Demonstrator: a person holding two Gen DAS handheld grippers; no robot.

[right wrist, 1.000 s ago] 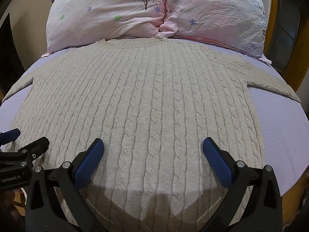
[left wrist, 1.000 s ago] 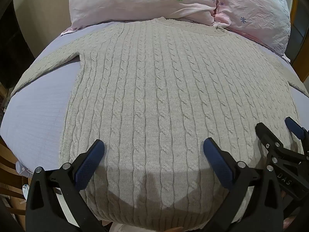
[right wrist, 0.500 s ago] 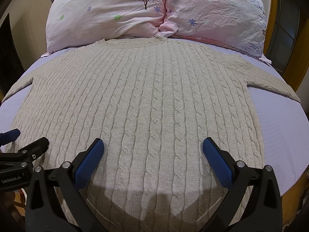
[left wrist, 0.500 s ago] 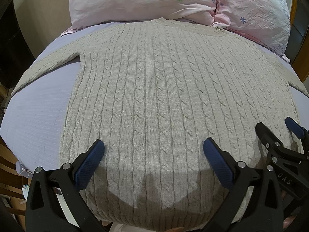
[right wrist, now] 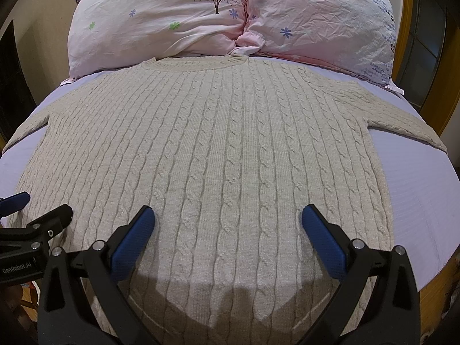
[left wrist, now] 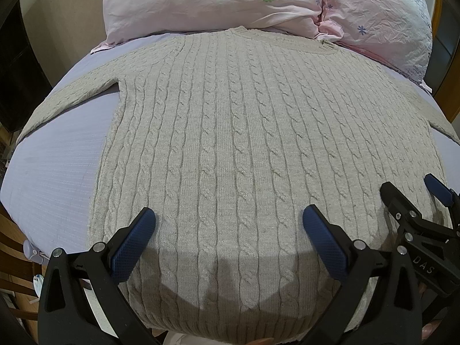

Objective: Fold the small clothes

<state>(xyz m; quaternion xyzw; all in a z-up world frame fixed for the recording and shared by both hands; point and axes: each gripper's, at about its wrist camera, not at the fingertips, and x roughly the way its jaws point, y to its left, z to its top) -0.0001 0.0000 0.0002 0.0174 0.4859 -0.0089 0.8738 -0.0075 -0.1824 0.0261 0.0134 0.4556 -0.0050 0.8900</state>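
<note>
While sweater (left wrist: 244, 132) lies flat, both grippers, left (left wrist: 228, 224) & right (right wrist: 227, 224), hover released.

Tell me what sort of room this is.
Most likely a bedroom. A cable-knit sweater lies spread flat on a bed with a lilac sheet, and two pink floral pillows sit at its far end.

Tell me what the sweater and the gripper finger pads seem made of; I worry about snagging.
Sweater: beige cable-knit yarn, matte, probably wool or acrylic; raised twisted ropes show. Left gripper fingers' pads: blue, finely dimpled, likely rubber or textured plastic, on black plastic-looking arms with metal rivets.
</note>
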